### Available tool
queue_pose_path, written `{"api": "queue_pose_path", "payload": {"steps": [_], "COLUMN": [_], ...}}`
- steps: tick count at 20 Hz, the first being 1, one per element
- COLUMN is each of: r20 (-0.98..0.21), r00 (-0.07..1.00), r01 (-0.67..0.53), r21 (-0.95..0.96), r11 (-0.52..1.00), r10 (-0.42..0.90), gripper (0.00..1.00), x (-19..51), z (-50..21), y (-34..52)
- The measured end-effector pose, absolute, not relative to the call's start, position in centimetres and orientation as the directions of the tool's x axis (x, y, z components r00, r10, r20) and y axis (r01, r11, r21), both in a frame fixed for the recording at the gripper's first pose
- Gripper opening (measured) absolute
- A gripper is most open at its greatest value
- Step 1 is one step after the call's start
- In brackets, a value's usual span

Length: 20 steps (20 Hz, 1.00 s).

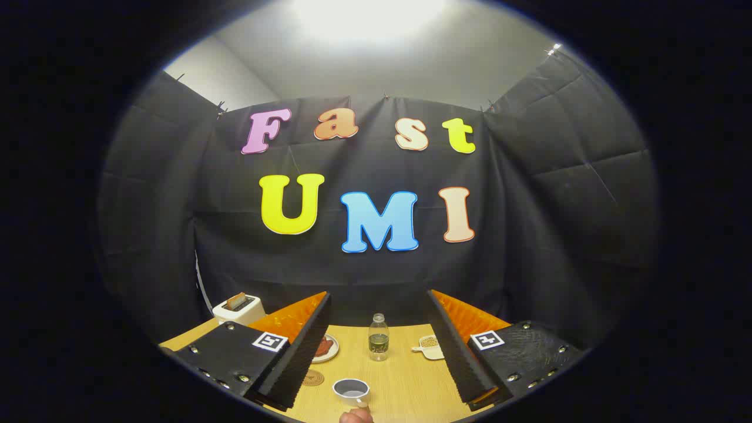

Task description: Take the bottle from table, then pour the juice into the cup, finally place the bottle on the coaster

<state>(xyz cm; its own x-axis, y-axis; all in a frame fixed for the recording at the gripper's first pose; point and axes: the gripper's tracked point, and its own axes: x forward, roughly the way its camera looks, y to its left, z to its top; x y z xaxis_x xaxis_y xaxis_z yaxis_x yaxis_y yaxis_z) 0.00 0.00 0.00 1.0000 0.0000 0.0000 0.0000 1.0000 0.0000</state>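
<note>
The bottle (379,337) stands untouched on the desk (405,382) at 12 o'clock beyond the claw (376,346), which gapes wide and empty. The taking step is in hand; next, advance past the cup (351,390) and close on the bottle.

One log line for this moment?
gripper open, empty | bottle upright on table, beyond fingers | cup nearer | coaster bare

The left finger (294,346) hid part of the plate (328,350) and the coaster (313,378). The right finger (461,346) covered one side of the small dish (430,348), whose contents were too small to identify.
</note>
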Motion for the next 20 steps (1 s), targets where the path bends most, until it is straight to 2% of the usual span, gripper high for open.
{"api": "queue_pose_path", "payload": {"steps": [13, 20], "r20": [-0.01, -0.004], "r00": [0.999, 1.0], "r01": [0.042, -0.02], "r21": [-0.039, -0.011], "r11": [0.998, 1.0], "r10": [-0.042, 0.019], "gripper": [0.98, 0.98], "x": [0.7, 1.5], "z": [0.2, -1.0], "y": [5.2, 7.3]}}
